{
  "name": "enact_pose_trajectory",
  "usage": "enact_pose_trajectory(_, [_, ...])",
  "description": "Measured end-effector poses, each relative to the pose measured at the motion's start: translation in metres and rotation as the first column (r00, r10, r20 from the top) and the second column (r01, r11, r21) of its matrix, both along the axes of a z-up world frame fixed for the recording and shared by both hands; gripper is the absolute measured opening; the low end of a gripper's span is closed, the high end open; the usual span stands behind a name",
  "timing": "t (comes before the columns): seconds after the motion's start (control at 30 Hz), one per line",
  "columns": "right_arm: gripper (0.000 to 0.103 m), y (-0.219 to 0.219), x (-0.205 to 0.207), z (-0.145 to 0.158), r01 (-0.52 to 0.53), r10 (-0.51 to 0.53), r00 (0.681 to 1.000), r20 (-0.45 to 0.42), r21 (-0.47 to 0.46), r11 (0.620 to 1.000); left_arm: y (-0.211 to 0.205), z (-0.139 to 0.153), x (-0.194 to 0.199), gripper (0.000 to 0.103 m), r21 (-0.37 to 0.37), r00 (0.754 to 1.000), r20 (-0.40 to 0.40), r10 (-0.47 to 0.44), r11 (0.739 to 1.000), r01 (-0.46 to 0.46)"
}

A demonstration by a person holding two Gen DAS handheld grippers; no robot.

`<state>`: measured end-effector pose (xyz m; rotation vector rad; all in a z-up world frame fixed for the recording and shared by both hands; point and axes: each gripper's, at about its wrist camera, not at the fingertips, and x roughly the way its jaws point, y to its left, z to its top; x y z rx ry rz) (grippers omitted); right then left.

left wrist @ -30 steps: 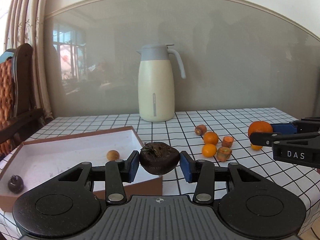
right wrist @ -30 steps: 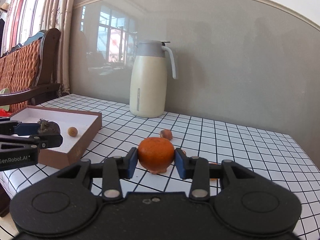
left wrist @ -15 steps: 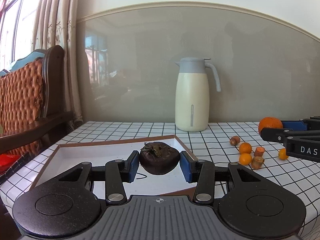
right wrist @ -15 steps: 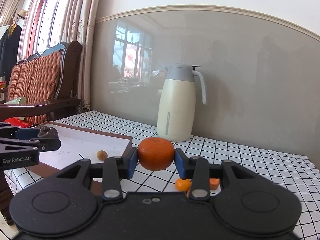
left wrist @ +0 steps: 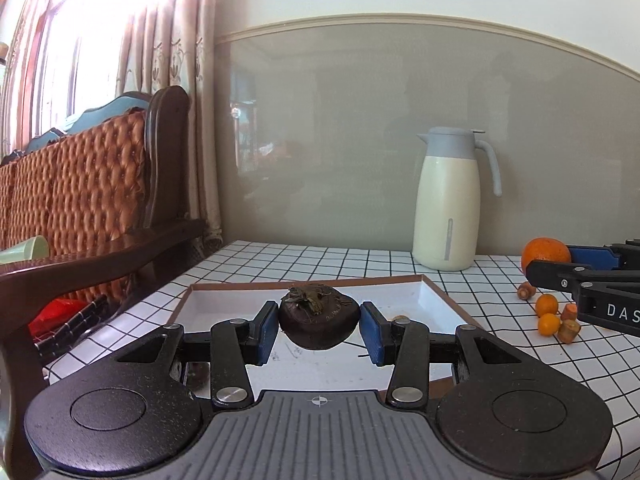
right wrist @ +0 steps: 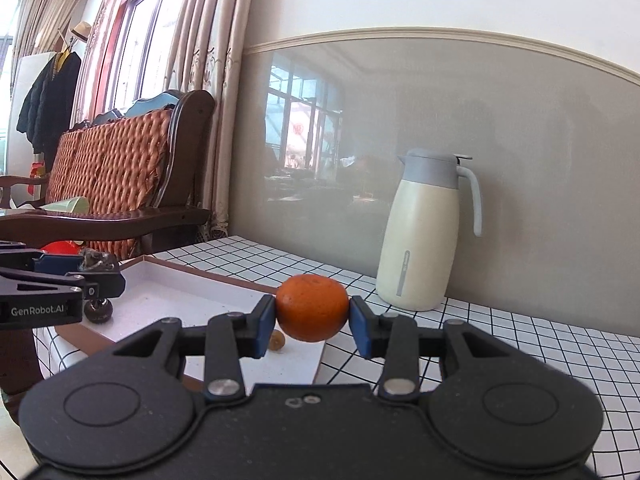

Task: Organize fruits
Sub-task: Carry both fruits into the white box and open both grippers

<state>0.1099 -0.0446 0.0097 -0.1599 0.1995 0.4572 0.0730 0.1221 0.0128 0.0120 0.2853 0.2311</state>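
My left gripper [left wrist: 319, 326] is shut on a dark brown mangosteen [left wrist: 318, 317] and holds it over the white-floored brown tray [left wrist: 436, 300]. An orange [right wrist: 312, 307] is clamped between the blue pads of my right gripper [right wrist: 312, 320], above the tray's near right corner [right wrist: 316, 364]. From the left wrist view the right gripper shows at the right edge with the orange [left wrist: 545, 254]. The right wrist view catches the left gripper [right wrist: 96, 276] at the far left. A small dark fruit [right wrist: 98, 310] and a small tan fruit [right wrist: 277, 341] lie in the tray.
A cream thermos jug [left wrist: 448, 200] stands at the back by the wall. Several small orange fruits and brown pieces [left wrist: 550, 316] lie on the checked tablecloth [left wrist: 500, 344] right of the tray. A wooden chair with woven back [left wrist: 92, 192] stands off the table's left end.
Both grippers have swung left with their fruits. The tray now sits straight ahead of the left gripper, and the right gripper's orange has come over the tray's corner.
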Motion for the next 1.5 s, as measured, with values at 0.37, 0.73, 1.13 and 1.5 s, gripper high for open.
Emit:
enact_pose_trajectory(0.37, [0.031,0.029,0.005,-0.001,-0.044,0.044,0.999,0.012,0.002,0.999,0.031,0.001,-0.003,0.044,0.010,0.998,0.002,0.069,0.998,-0.069])
enact_pose_trajectory(0.73, [0.032,0.050,0.036,-0.002,-0.066,0.066,0.997,-0.039,0.020,0.998,0.064,0.001,0.017,0.044,0.009,0.993,-0.010,0.117,0.993,-0.117])
enact_pose_trajectory(1.13, [0.032,0.073,0.093,-0.012,-0.054,0.053,0.988,-0.143,-0.003,0.999,0.093,-0.007,0.065,0.044,-0.028,0.989,-0.042,0.144,0.989,-0.145])
enact_pose_trajectory(1.5, [0.081,0.089,0.139,-0.023,-0.012,-0.006,0.977,-0.215,-0.082,0.997,0.099,-0.019,0.088,0.103,-0.023,0.970,-0.027,0.240,0.970,-0.241])
